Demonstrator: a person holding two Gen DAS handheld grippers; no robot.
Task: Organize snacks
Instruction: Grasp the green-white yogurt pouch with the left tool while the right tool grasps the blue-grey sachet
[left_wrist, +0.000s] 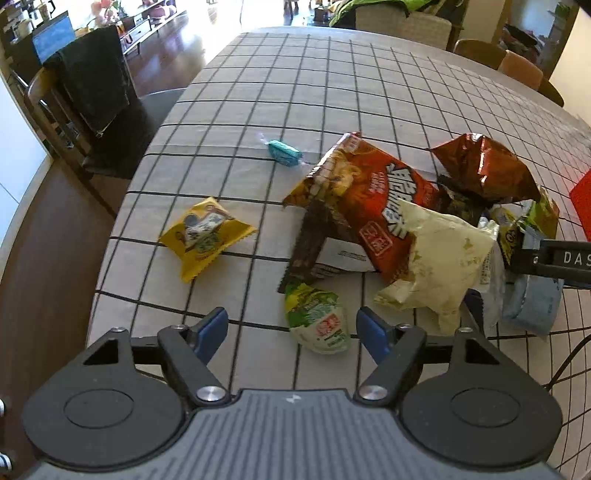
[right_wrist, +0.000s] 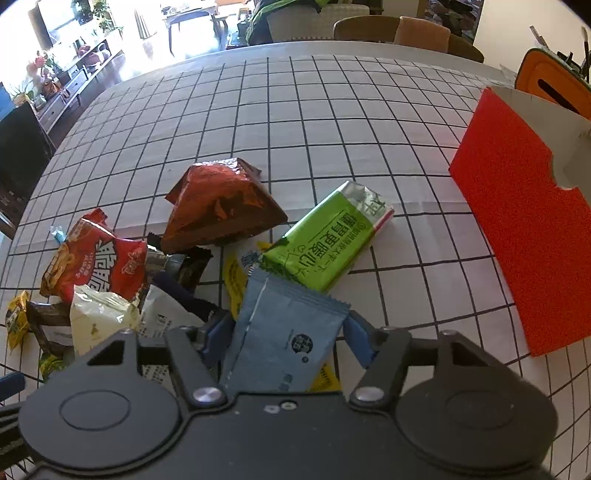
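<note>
While crinkly foil snack packs sit heaped on the grid-check cloth of the desk, left claw hangs wide apart w/ a small green-white pouch between its blue pads, not touched. Right claw has its pads at both edges of a flat matte blue sachet, gripping it. Glossy green packet lies just beyond; red textured box at right.

We see the left gripper over the near edge of the checked tablecloth, jaws apart around a green-white packet without touching. A yellow packet lies toward the left edge; a red bag tops the pile.
</note>
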